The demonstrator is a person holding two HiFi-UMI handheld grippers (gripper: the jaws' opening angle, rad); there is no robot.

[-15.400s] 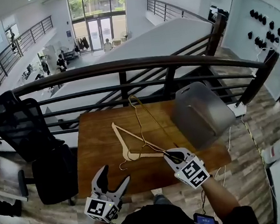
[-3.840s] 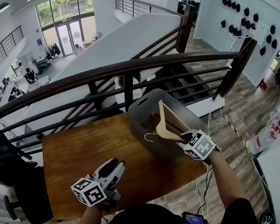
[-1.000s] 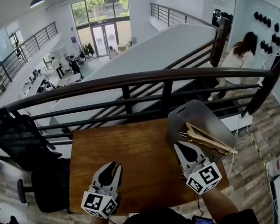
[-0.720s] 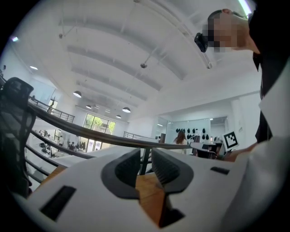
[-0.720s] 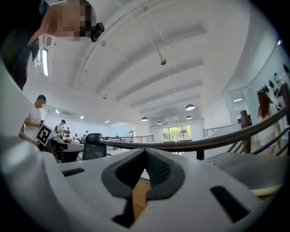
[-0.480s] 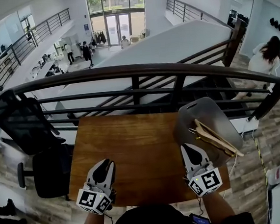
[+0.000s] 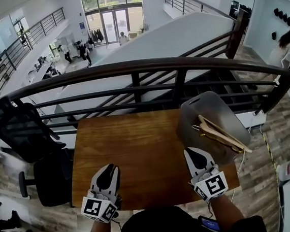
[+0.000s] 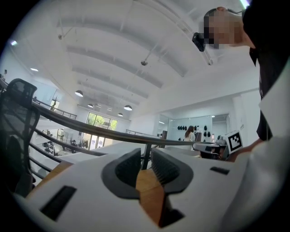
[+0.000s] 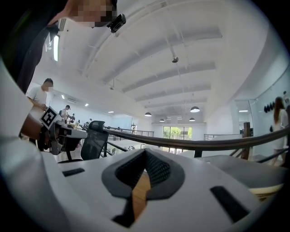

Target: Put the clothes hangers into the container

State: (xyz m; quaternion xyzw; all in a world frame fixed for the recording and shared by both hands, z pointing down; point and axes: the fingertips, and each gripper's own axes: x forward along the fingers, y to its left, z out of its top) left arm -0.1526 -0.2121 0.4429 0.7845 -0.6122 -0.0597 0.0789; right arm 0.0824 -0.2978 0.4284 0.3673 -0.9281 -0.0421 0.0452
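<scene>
Pale wooden clothes hangers lie slanted in the grey container on the right end of the wooden table, their ends poking over its rim. My right gripper sits shut and empty at the table's front edge, just in front of the container. The left gripper rests at the front left with its jaws almost together, nothing between them. In the left gripper view the pads leave only a thin slit. In the right gripper view the right gripper has its pads touching.
A dark curved railing runs along the table's far edge, with a stairwell drop beyond it. A black office chair stands left of the table. A person walks at the far right. Cables hang off the table's right edge.
Seconds ago my right gripper held a hanger over the container; now the hangers lie in it and the gripper is empty. Over the last second both grippers stay put; only the head view shifts.
</scene>
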